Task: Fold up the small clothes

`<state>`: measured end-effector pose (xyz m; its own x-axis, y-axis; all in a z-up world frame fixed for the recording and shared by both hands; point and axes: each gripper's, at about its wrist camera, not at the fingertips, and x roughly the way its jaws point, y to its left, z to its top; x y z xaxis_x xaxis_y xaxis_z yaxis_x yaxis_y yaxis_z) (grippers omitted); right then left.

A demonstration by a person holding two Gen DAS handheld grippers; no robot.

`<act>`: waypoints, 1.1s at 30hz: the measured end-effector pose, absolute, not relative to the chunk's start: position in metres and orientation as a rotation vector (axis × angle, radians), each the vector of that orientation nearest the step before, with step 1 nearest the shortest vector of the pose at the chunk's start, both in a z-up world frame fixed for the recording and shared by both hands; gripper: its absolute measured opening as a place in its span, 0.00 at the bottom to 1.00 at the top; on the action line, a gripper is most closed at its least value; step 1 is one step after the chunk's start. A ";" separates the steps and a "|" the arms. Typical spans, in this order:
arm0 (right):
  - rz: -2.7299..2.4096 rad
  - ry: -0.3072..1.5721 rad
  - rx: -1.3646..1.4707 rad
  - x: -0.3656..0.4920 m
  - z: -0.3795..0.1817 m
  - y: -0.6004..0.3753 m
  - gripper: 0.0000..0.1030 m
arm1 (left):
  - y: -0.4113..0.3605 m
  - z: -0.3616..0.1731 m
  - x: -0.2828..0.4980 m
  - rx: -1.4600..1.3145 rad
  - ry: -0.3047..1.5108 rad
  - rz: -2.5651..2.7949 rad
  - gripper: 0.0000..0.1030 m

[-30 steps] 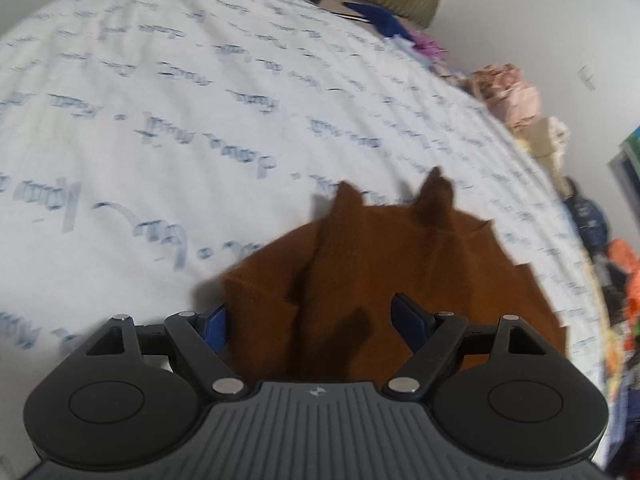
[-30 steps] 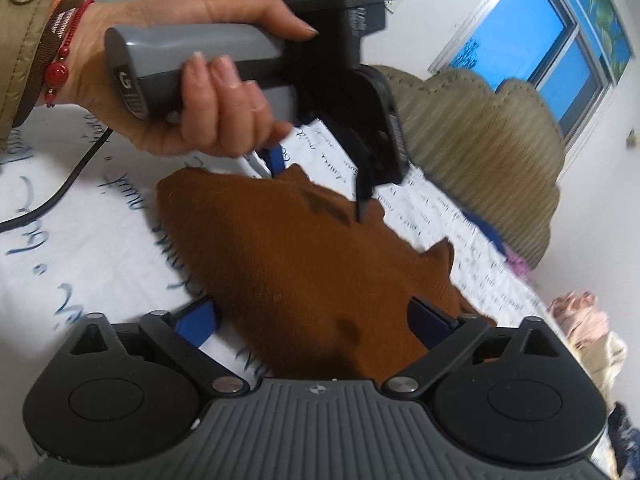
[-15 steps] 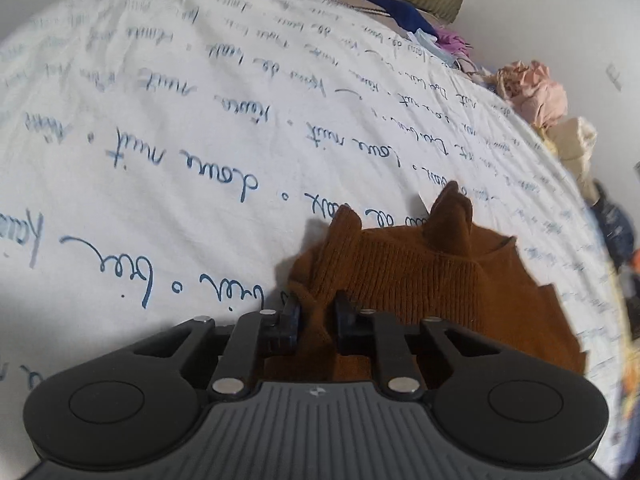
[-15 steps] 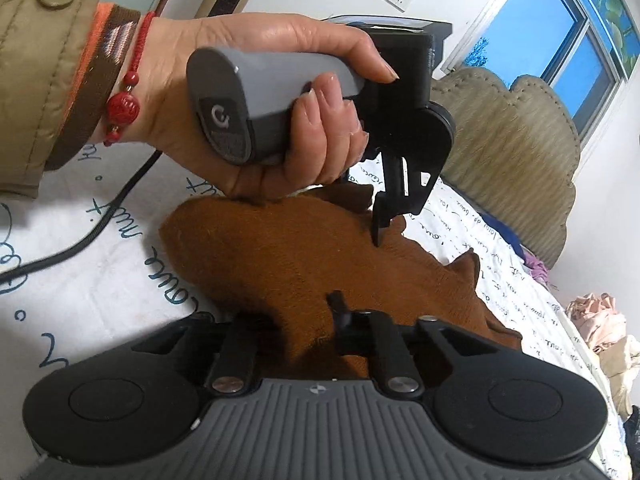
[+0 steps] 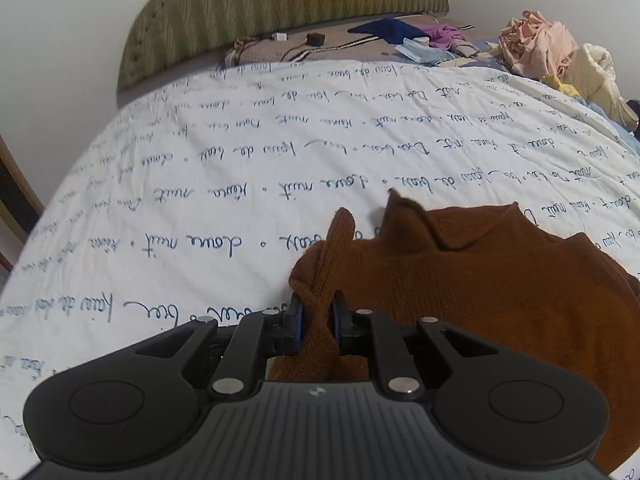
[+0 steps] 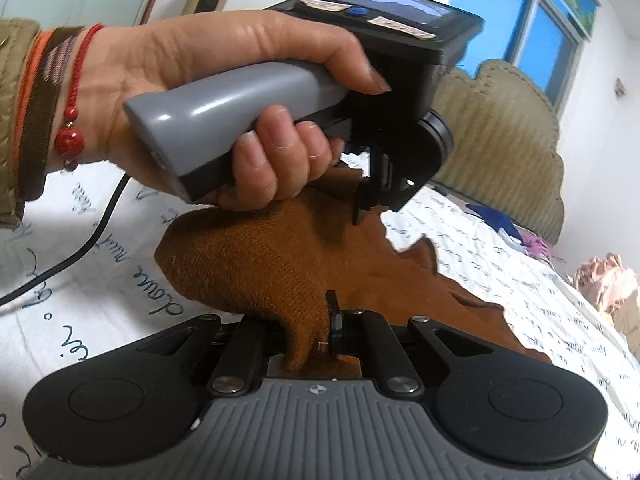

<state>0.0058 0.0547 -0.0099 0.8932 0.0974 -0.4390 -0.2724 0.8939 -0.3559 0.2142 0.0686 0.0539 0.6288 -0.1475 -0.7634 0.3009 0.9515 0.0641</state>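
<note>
A small brown knitted garment (image 5: pixel 480 280) lies on a white bedspread (image 5: pixel 200 200) printed with blue script. My left gripper (image 5: pixel 316 320) is shut on a bunched edge of it, with a peak of cloth standing up between the blue pads. In the right wrist view the same garment (image 6: pixel 280 256) spreads forward from my right gripper (image 6: pixel 310 336), which is shut on another edge of it. The left gripper (image 6: pixel 368 200) and the hand that holds it hang over the garment's far side there.
An olive padded headboard (image 5: pixel 280 4) stands at the far end. Loose clothes, blue (image 5: pixel 384 26), purple and pink (image 5: pixel 536 40), lie near it and along the right side. A black cable (image 6: pixel 60 264) trails over the bedspread. A window (image 6: pixel 520 12) is at the upper right.
Both grippers were open over the garment one second ago. They shut on its edges half a second ago and have since lifted the pinched cloth a little and tilted upward.
</note>
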 end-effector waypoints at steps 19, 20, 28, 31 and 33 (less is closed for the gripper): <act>0.130 0.381 -0.157 -0.028 0.014 -0.040 0.10 | -0.012 0.096 0.182 0.292 0.752 -0.244 0.13; 0.123 0.380 -0.143 -0.031 0.014 -0.044 0.10 | -0.018 0.097 0.180 0.301 0.747 -0.248 0.13; 0.099 0.406 -0.007 -0.040 0.008 -0.083 0.10 | -0.064 0.094 0.170 0.350 0.738 -0.280 0.13; 0.087 0.416 0.036 -0.040 0.003 -0.097 0.10 | -0.080 0.090 0.167 0.367 0.743 -0.292 0.13; 0.087 0.425 0.084 -0.042 0.001 -0.108 0.10 | -0.091 0.089 0.165 0.379 0.743 -0.301 0.13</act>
